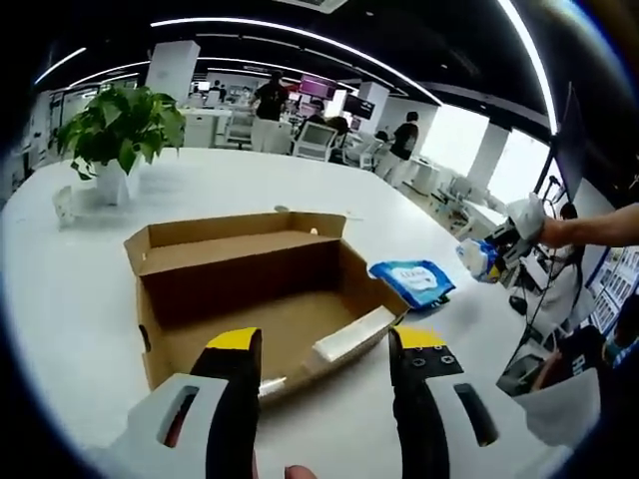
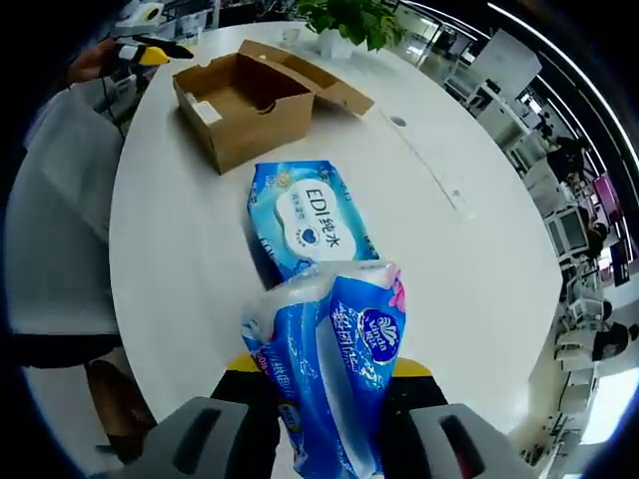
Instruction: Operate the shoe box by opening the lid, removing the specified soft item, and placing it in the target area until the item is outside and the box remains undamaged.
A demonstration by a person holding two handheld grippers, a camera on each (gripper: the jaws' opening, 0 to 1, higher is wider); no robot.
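The brown cardboard shoe box (image 1: pixel 260 289) stands open on the white table, its lid flap folded back; in the right gripper view the box (image 2: pixel 245 100) lies far off. My left gripper (image 1: pixel 327 344) hovers open just before the box's near wall, nothing between its jaws. My right gripper (image 2: pixel 329 371) is shut on a soft blue and white tissue pack (image 2: pixel 339 319), held above the table. In the left gripper view that gripper (image 1: pixel 486 257) hangs at the right, in a person's hand. A blue wet-wipes pack (image 2: pixel 305 215) lies flat on the table beside the box (image 1: pixel 412 281).
A white strip (image 1: pixel 349 337) lies inside the box by its near wall. A potted plant (image 1: pixel 120 130) stands at the table's far side. The table's rounded edge (image 2: pixel 140 299) runs close to a person in grey. Desks and people fill the room behind.
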